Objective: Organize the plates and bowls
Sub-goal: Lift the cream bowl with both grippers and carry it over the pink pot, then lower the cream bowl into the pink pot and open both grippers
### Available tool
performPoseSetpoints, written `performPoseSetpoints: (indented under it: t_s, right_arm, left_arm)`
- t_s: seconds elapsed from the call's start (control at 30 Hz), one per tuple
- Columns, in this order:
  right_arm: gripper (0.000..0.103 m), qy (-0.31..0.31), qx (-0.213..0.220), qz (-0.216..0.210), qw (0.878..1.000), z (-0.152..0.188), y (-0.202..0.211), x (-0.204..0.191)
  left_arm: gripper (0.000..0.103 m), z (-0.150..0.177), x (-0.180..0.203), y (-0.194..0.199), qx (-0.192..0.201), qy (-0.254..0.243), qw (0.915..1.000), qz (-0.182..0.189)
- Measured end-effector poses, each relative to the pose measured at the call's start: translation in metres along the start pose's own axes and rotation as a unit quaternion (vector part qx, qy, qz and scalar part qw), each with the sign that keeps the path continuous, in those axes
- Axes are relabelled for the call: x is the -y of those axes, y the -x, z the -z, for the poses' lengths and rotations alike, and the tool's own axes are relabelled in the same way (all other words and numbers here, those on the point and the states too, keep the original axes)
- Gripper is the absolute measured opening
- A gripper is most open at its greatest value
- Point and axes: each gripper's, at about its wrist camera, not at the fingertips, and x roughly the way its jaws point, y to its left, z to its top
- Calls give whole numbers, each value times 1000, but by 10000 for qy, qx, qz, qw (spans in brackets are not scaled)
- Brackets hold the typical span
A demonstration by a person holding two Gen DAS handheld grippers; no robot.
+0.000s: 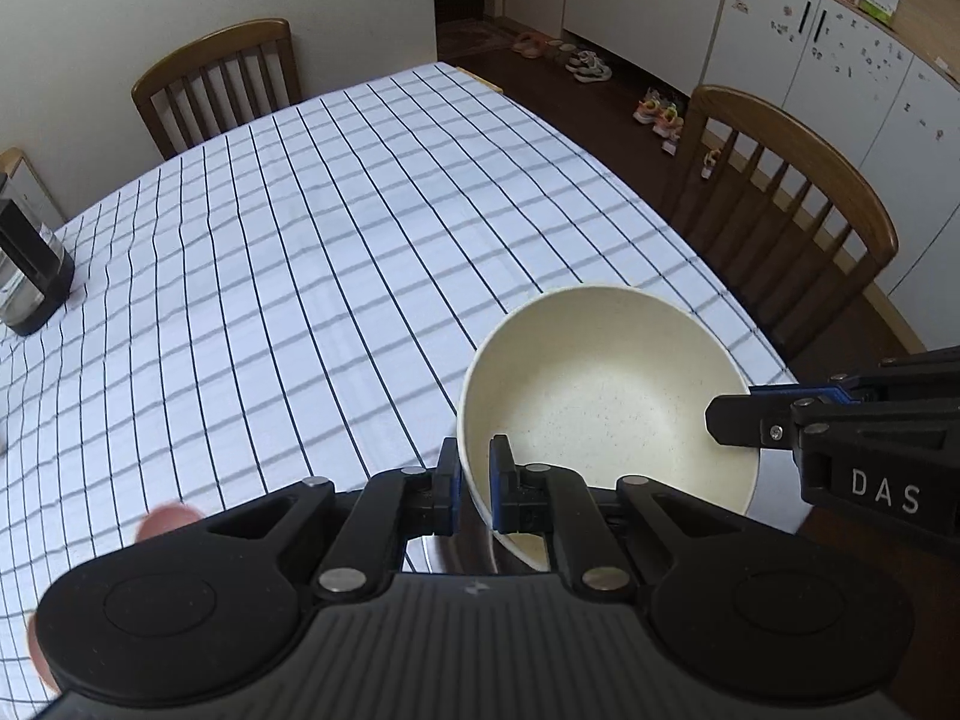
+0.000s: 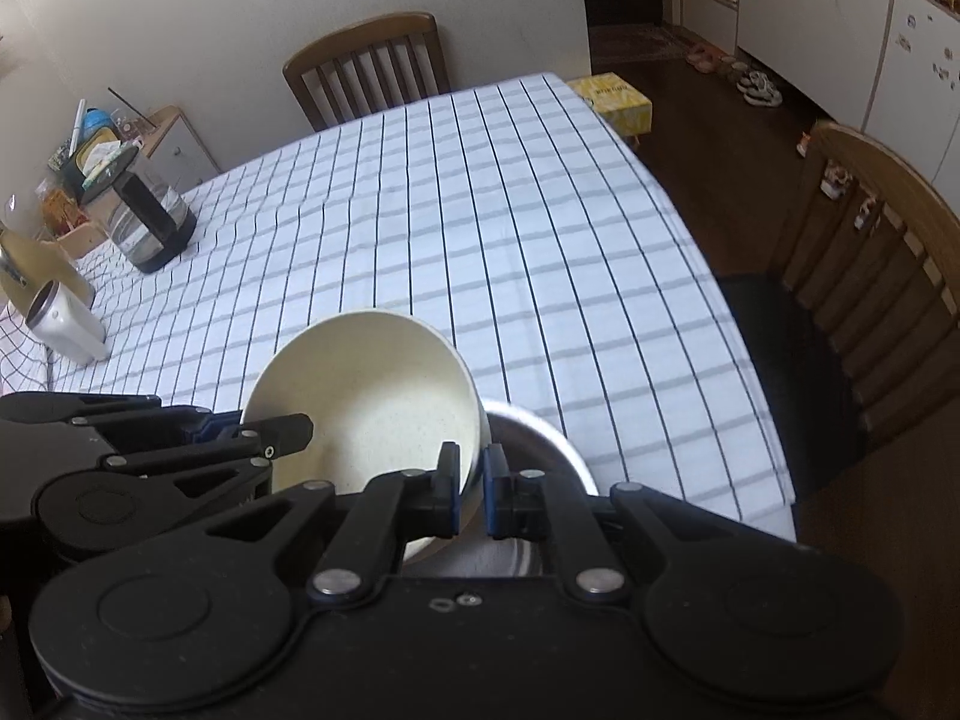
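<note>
We have both grippers clamped on the cream bowl (image 1: 600, 396): the left gripper (image 1: 475, 483) pinches the near-left rim, the right gripper (image 2: 471, 489) the opposite rim, 1 finger inside and 1 outside each. The bowl hangs tilted above the near table edge, with a metal bowl (image 2: 540, 450) just under it. We judge it stiff, light and smooth, so thin-rim pinches could slip; 2 opposed grips suit it. Beyond lies the checked tablecloth (image 1: 312, 228), with a kettle (image 2: 150, 222) farther off.
</note>
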Motion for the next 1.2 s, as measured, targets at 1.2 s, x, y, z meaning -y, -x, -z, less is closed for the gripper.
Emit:
performPoseSetpoints:
  t_s: [1.2]
  right_arm:
    - [8, 508, -22, 507, 9974, 68, -31, 5]
  left_arm:
    - [8, 55, 28, -34, 360, -544, 9978, -72]
